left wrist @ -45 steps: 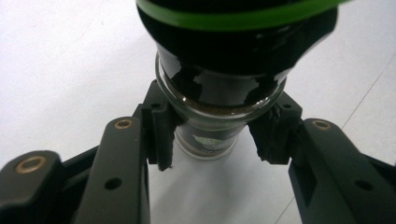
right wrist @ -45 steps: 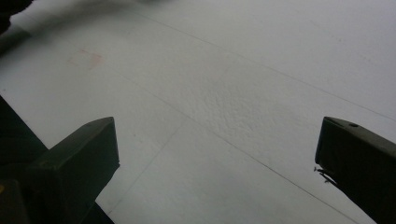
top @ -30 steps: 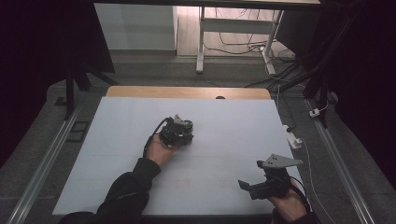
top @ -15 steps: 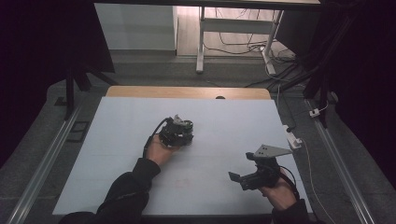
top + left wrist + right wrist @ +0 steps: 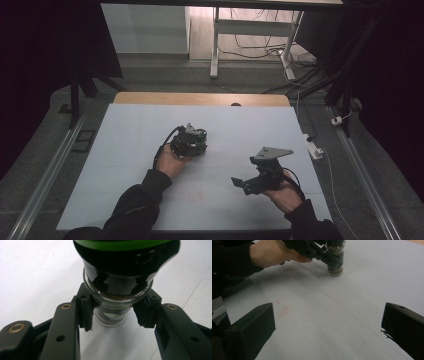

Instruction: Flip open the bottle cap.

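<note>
Left tool (image 5: pixel 113 315): your jaws clamp the glass jar (image 5: pixel 117 285) standing mid-table (image 5: pixel 125 130) | Right tool (image 5: pixel 327 335): wide open, empty, near the table's front edge | Advice: keep the jar upright; bring the right tool squarely onto its lid.

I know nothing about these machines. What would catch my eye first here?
Probably the small glass jar with a green lid, standing mid-table on the white sheet and clamped between the black jaws of the left gripper. Next, the right gripper, held open over the near right of the sheet, pointing toward the jar.
</note>
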Demonstrator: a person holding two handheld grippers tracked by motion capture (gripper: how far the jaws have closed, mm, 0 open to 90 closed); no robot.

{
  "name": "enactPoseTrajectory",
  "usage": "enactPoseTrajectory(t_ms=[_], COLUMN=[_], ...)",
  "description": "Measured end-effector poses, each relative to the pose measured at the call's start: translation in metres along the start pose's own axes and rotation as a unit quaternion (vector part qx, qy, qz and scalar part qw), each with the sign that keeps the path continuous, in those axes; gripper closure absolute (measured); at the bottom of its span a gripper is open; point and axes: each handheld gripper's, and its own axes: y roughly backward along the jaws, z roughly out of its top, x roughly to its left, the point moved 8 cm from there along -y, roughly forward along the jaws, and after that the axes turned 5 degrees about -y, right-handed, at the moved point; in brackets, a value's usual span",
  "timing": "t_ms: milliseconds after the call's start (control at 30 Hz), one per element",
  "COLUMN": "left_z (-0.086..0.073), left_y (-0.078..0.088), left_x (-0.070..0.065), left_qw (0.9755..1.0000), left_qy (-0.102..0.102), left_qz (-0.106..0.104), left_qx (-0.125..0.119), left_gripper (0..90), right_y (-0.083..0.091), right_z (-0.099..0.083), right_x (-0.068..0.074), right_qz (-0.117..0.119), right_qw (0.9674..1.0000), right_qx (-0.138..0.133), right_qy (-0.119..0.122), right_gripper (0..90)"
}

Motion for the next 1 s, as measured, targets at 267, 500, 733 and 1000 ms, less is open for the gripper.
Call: enactPoseTrajectory(t_ms=[267,500,733,1000], left_z=[0.0,0.0,0.0,0.0], left_y=[0.0,0.0,0.0,0.0], left_x=[0.0,0.0,0.0,0.0], left_qw=[1.0,1.0,1.0,1.0], left_qy=[-0.002,-0.003,-0.004,-0.004], left_qz=[0.0,-0.001,-0.002,-0.002], left_qx=[0.001,0.003,0.004,0.003], left_gripper=[53.9,53.9,53.9,53.9], right_y=[-0.016,-0.032,-0.051,-0.068], right_z=[0.015,0.025,0.035,0.046], right_x=[0.002,0.005,0.005,-0.001], right_qz=[0.006,0.008,0.01,0.004], right_qw=[0.9999,0.9996,0.9992,0.9993], right_qx=[-0.001,0.005,0.009,0.01], right_qy=[0.012,0.027,0.038,0.035], right_gripper=[0.0,0.0,0.0,0.0])
